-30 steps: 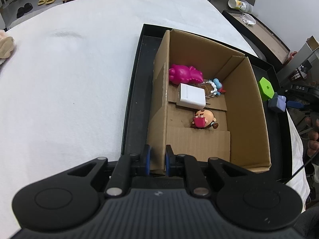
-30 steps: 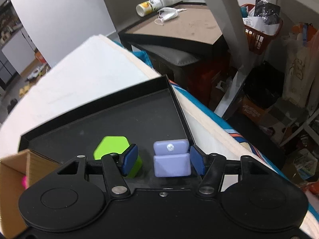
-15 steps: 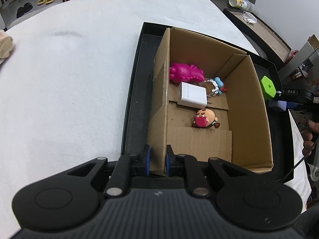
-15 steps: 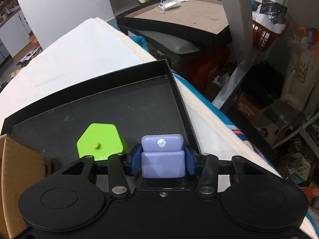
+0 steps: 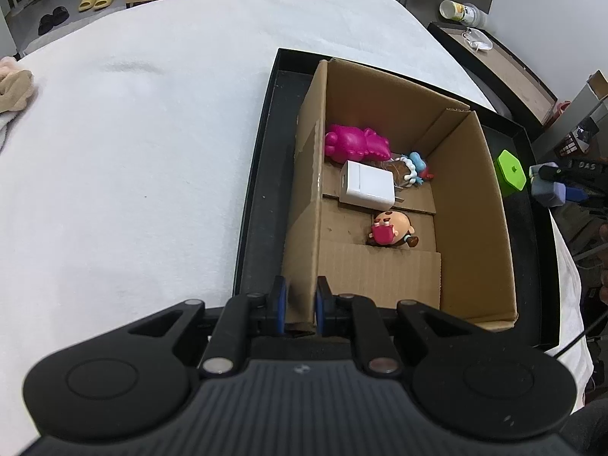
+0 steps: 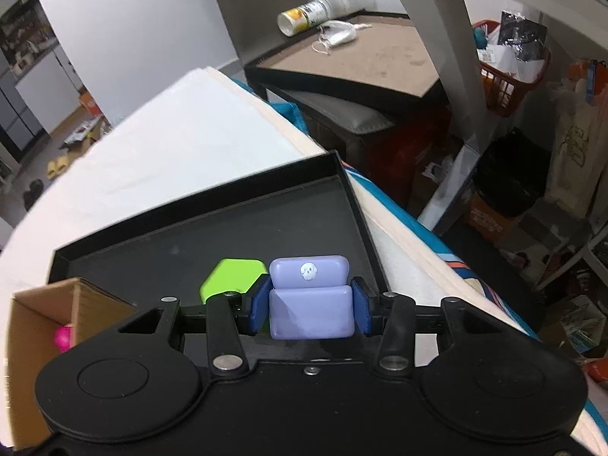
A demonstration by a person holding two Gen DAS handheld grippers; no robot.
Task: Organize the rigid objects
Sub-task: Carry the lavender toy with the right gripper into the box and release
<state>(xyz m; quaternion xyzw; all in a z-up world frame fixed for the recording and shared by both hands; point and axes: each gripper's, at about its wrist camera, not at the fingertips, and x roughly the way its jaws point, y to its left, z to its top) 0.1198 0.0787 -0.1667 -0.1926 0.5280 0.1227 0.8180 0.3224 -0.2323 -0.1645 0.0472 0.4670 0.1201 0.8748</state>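
Note:
My left gripper point(image 5: 298, 306) is shut on the near left wall of an open cardboard box point(image 5: 475, 205) that stands in a black tray point(image 5: 258, 174). In the box lie a pink toy point(image 5: 355, 144), a white block point(image 5: 366, 186), a blue and brown toy point(image 5: 412, 169) and a small round-headed figure point(image 5: 391, 228). My right gripper point(image 6: 308, 309) is shut on a lilac block with a small skull mark point(image 6: 309, 296) and holds it above the tray point(image 6: 266, 224); it also shows in the left wrist view point(image 5: 547, 186). A green hexagonal block point(image 6: 231, 275) lies on the tray beside it, to the right of the box point(image 5: 511, 169).
The tray sits on a white cloth-covered table point(image 5: 133, 133). A beige cloth point(image 5: 13, 89) lies at the far left. Beyond the table's right edge stand a low brown-topped table point(image 6: 353, 64) with a tipped can point(image 6: 304, 17), an orange basket point(image 6: 509, 72) and floor clutter.
My right gripper closed on the lilac block and lifted it off the tray, drifting left over the green block. My left gripper keeps its hold on the box wall.

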